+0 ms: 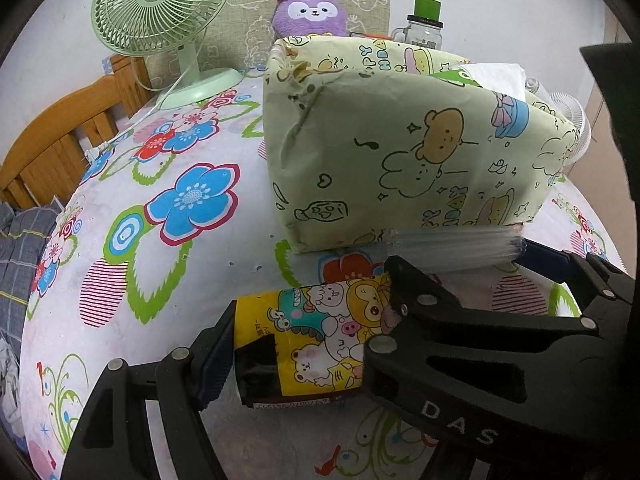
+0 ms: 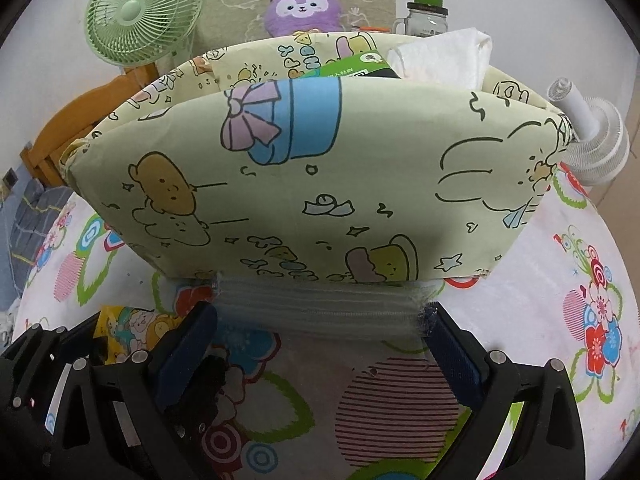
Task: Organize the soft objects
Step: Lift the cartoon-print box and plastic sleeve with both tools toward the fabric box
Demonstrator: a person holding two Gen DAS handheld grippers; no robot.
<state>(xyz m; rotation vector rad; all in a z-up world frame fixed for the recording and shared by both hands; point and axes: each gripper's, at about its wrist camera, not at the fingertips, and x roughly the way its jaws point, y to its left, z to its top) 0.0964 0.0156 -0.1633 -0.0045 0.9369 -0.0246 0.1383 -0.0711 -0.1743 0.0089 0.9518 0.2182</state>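
Your left tongs [image 1: 304,344] are clamped on a yellow cartoon-printed packet [image 1: 320,340], one pad on each end, just above the flowered tablecloth [image 1: 160,240]. Your right tongs [image 2: 320,320] hold a clear plastic-wrapped pack [image 2: 320,312] by its two ends, with the jaws spread wide to span it. That pack sits right at the foot of the pale green fabric basket [image 2: 300,180], touching or nearly touching its front wall. From the left view the right tongs reach across in front of the packet, and the clear pack lies between the packet and the basket.

Inside the basket you can see a green box [image 2: 356,68] and a white folded cloth [image 2: 444,56] sticking up at the right end. Behind the basket stand a purple plush toy [image 2: 304,8], a green table fan [image 2: 140,12] and a glass jar with a green lid [image 2: 426,16]. A small white fan [image 2: 592,140] sits beside the basket's right end.
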